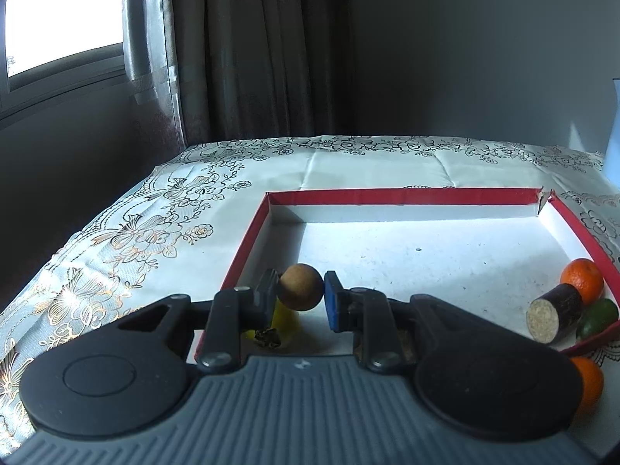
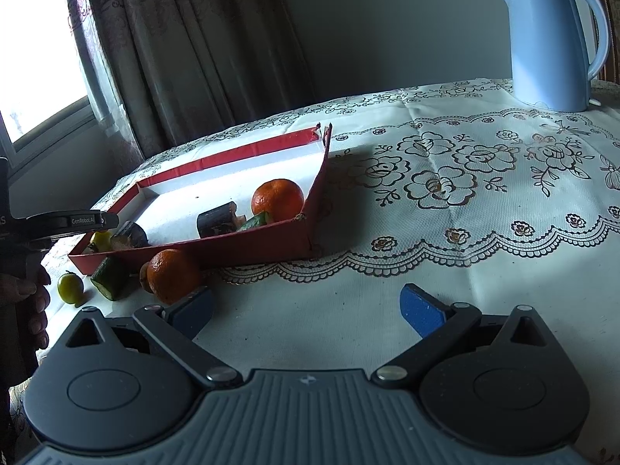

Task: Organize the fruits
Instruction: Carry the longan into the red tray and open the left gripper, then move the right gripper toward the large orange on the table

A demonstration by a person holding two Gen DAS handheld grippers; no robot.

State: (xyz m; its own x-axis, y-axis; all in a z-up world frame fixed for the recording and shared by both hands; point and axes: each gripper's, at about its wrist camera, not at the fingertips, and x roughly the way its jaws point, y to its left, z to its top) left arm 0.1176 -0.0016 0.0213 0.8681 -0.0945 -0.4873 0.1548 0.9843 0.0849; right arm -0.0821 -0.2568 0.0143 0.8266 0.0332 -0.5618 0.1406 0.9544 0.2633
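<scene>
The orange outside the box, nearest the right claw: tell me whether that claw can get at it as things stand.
Probably yes. The right claw is open and empty, and the orange sits on the tablecloth just beyond its left finger, outside the red box. Nothing lies between them; it would need to shift left.

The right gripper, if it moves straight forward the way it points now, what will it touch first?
Probably only the tablecloth. The right gripper stands open with nothing between its fingers, pointing at bare cloth. The red box and the orange outside it lie left of that line, though depth is unclear.
</scene>
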